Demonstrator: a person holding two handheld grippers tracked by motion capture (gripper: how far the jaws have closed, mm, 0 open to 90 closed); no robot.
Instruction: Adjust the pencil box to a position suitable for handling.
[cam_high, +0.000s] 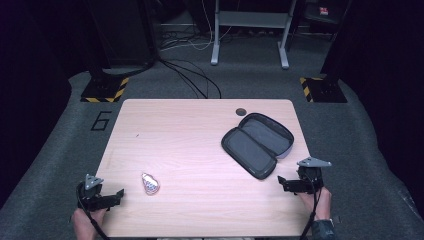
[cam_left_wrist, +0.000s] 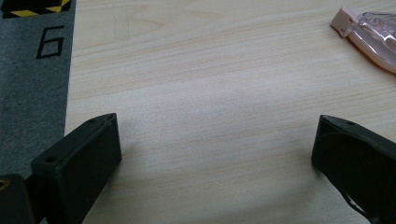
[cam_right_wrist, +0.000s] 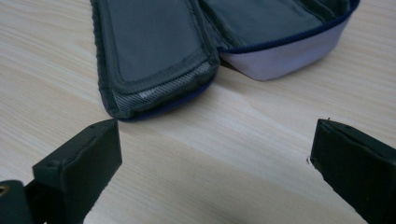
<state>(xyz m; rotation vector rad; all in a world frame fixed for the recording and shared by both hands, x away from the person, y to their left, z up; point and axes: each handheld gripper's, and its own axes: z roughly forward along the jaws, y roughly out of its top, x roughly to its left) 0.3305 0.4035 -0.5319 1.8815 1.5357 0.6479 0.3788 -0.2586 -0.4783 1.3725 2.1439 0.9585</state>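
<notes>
Grey zip-around fabric pouch (cam_high: 257, 144), unzipped and spread flat in two halves, lies on the right part of the pale wooden surface (cam_high: 200, 140) in the high view, just ahead of the right gripper (cam_high: 286, 183). A small pink and clear plastic dispenser (cam_high: 150, 183) sits near the front edge, to the right of the left gripper (cam_high: 117, 195) and apart from it. Both grippers rest low at the near corners, each held in a hand (cam_high: 320, 200) coming in from the bottom, jaws pointing inward across the surface. A dark round spot (cam_high: 241, 111) marks the far edge, and a number 6 (cam_high: 102, 120) is on the grey floor at left.

From the left gripper (cam_left_wrist: 215, 140) view, its jaws stand wide apart over bare wood with nothing between them; the dispenser (cam_left_wrist: 369, 35) shows at the upper right corner, well clear, and the 6 (cam_left_wrist: 50, 42) at upper left.

From the right gripper (cam_right_wrist: 215, 140) view, its jaws are likewise spread wide and empty; the pouch (cam_right_wrist: 154, 51) lies just beyond the tips, its dark lining, blue zip edge and pale lilac outer wall visible up close.
</notes>
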